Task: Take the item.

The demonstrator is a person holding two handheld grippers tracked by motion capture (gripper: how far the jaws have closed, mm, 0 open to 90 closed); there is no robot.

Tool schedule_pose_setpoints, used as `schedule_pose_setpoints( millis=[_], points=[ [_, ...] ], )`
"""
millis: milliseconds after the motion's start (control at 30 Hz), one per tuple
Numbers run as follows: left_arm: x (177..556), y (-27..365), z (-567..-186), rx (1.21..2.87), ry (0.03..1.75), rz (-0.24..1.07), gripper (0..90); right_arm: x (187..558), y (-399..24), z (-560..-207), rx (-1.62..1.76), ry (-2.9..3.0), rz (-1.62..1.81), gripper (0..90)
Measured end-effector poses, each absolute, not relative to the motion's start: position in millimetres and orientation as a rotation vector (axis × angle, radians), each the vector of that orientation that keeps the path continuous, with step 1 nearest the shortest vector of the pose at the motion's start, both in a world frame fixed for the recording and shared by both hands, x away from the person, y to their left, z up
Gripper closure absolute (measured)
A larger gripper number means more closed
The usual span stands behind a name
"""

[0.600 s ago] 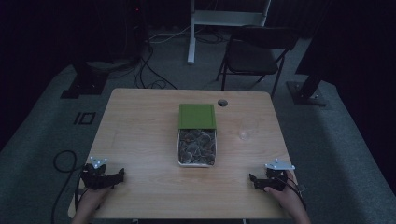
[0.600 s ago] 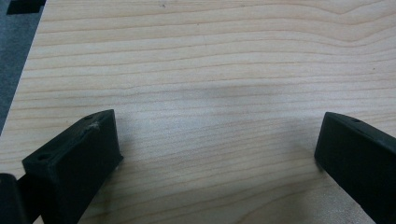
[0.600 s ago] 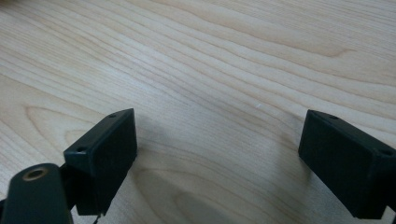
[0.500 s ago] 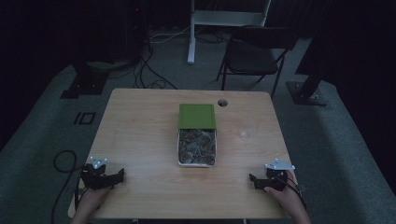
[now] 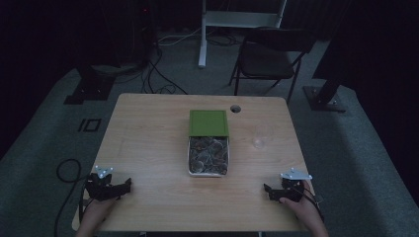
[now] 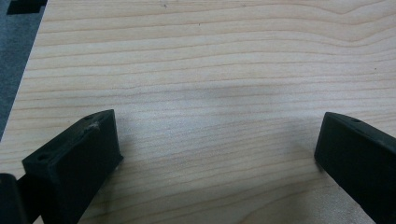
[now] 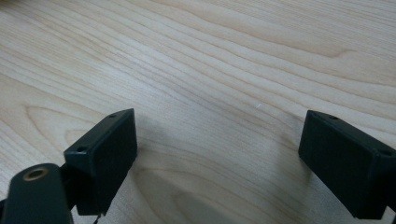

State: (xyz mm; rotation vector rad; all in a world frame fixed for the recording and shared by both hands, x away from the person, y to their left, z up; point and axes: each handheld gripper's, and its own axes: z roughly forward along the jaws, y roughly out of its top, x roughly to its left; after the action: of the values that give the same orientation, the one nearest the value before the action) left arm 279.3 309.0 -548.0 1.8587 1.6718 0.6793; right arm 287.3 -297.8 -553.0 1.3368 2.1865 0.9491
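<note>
A metal tray (image 5: pixel 188 157) full of small brownish pieces lies at the middle of the wooden table (image 5: pixel 148 143), and a green lid (image 5: pixel 208 122) rests over its far end. My left gripper (image 5: pixel 126 185) sits near the front left corner, held by a hand, its jaws wide apart over bare wood. In its own view the left gripper (image 6: pixel 217 140) holds nothing. My right gripper (image 5: pixel 267 190) sits near the front right corner, also open. In the right gripper view, the gripper (image 7: pixel 219 140) has only wood grain between its jaws.
A clear glass (image 5: pixel 260 138) stands right of the tray. A round cable hole (image 5: pixel 235 108) lies near the table's far edge. Behind the table stand a folding chair (image 5: pixel 269 57) and a white stand (image 5: pixel 202 34). Cables run across the grey floor.
</note>
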Motion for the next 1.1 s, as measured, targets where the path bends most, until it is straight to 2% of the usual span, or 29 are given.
schedule_pose_setpoints(
  millis=[633,1100],
  points=[
    [279.4,308.9,-548.0,1.859,1.672,0.679,0.5,288.6,-291.6,-549.3,1.365,2.151,1.0,11.4],
    [279.3,308.9,-548.0,1.859,1.672,0.679,0.5,292.2,-285.2,-528.7,1.332,2.127,1.045,11.3]
  ],
)
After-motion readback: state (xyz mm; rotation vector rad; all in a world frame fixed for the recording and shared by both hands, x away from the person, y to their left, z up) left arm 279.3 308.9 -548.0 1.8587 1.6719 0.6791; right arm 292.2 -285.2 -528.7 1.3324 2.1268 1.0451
